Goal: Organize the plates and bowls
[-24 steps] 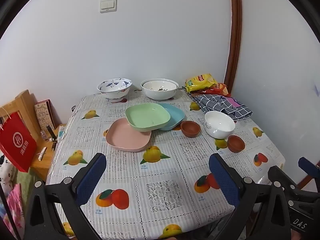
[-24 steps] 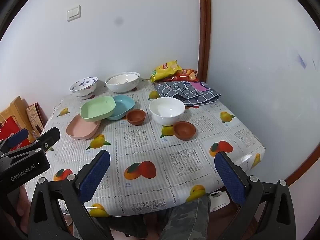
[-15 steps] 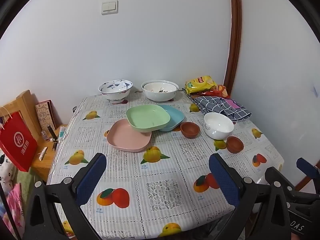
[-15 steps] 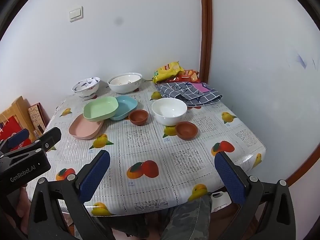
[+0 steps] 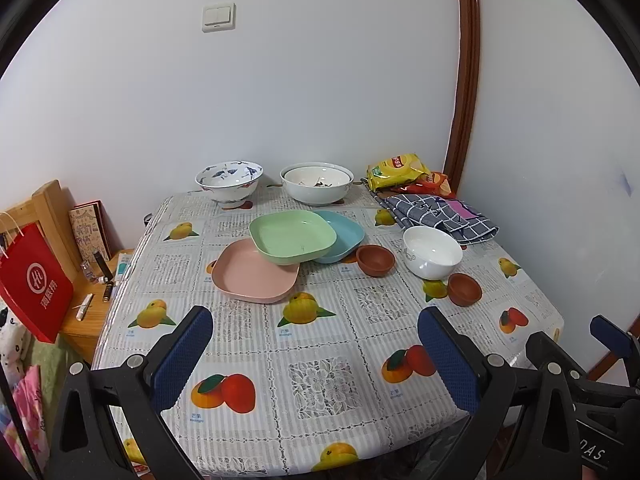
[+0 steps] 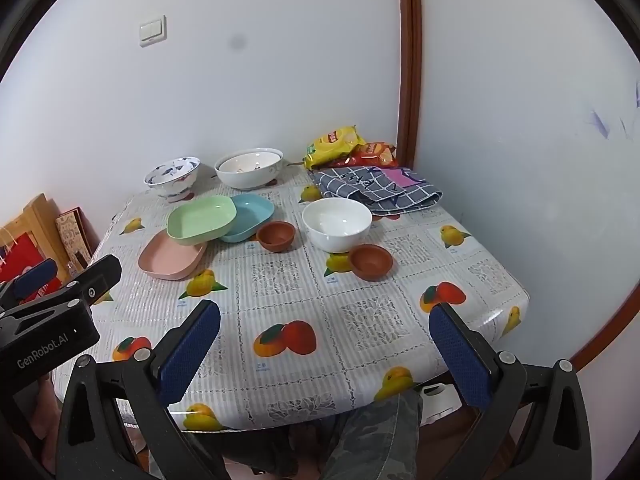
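Scattered plates (image 5: 294, 236) and bowls (image 5: 432, 246)

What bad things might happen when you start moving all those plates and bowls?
1. The green plate lies tilted across the pink plate and the blue plate, so pulling out a lower one first may make it slide.
2. The small brown bowl sits right beside the white bowl, so grabbing either might knock the other.
3. The tablecloth looks shiny, so pushed dishes might skid.

"GenRobot.AI" on left gripper (image 6: 52, 344) body.
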